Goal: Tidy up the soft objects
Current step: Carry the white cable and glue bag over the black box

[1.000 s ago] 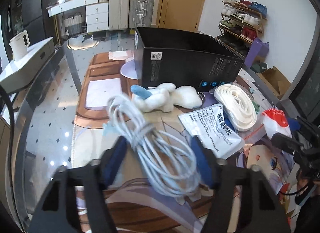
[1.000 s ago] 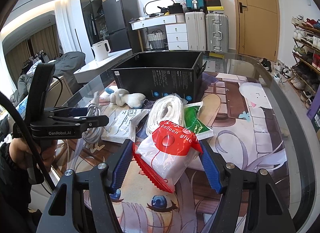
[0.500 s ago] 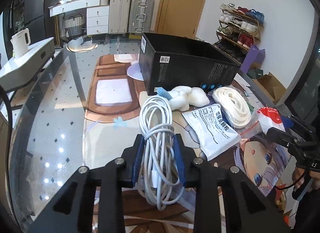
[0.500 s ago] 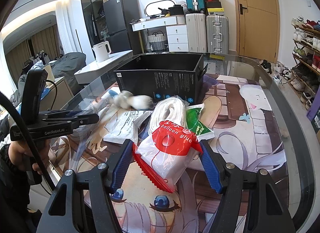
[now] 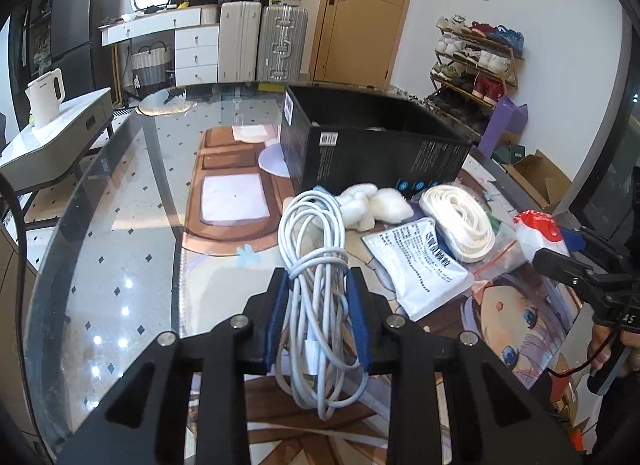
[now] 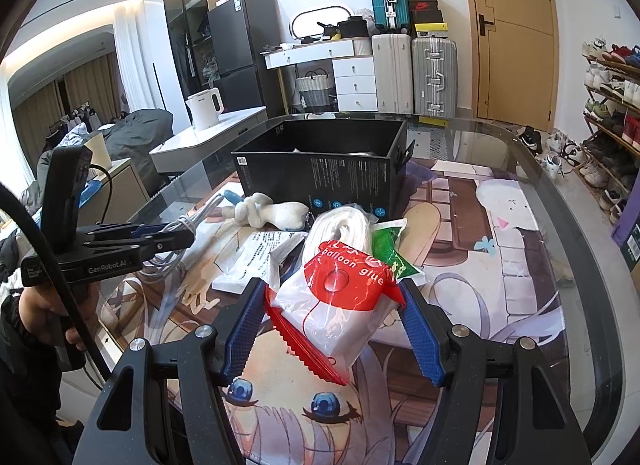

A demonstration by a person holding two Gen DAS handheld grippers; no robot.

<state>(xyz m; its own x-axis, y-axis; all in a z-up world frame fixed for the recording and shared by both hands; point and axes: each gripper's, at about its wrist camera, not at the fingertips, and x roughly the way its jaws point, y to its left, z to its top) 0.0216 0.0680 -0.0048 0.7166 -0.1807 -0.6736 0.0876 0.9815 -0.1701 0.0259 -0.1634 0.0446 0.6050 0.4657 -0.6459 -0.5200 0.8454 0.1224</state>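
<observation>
My left gripper (image 5: 316, 297) is shut on a coiled white cable (image 5: 314, 249) and holds it above the table's left front; it also shows in the right wrist view (image 6: 176, 237). My right gripper (image 6: 332, 305) is shut on a red-and-white balloon glue bag (image 6: 340, 305), seen too at the right of the left wrist view (image 5: 538, 231). An open black box (image 5: 376, 149) stands at the back of the mat. In front of it lie a white plush toy (image 5: 376, 207), a coil of white rope (image 5: 460, 221) and a white printed pouch (image 5: 420, 265).
A green packet (image 6: 386, 249) lies beside the rope. The glass table (image 5: 120, 225) carries an anime-print mat (image 6: 480, 265). A side table with a white kettle (image 5: 46, 99) stands at left; suitcases, a door and a shoe rack (image 5: 476, 61) stand behind.
My left gripper closed on the white cable, lifted it and drew it back from the plush toy. The right gripper kept holding the balloon glue bag, nearly still.
</observation>
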